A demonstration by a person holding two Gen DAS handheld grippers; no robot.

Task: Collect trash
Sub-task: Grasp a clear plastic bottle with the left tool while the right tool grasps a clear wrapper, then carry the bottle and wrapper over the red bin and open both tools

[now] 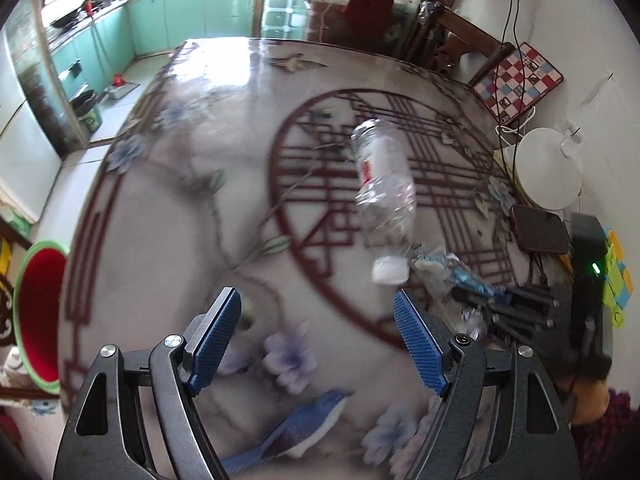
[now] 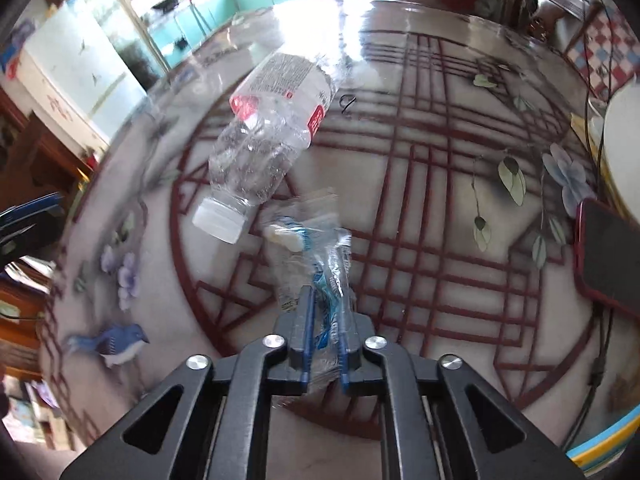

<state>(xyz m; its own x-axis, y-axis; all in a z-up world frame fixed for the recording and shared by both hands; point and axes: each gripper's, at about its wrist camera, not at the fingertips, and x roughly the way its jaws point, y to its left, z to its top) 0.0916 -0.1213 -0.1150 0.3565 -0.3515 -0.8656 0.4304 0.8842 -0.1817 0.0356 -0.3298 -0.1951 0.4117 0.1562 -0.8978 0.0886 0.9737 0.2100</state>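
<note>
Lying bottle (image 1: 383, 196), cap toward left gripper (image 1: 318, 334)

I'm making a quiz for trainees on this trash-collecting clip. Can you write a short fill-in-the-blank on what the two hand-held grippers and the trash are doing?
1. The right hand-held gripper is shut on a clear plastic ____.
2. The left hand-held gripper has its jaws ____ and holds nothing.
3. The clear plastic bottle lies on its side on the table with a ____ cap.
4. Off the table's edge stands a bin whose inside is ____.

Missing words: wrapper; open; white; red
</note>
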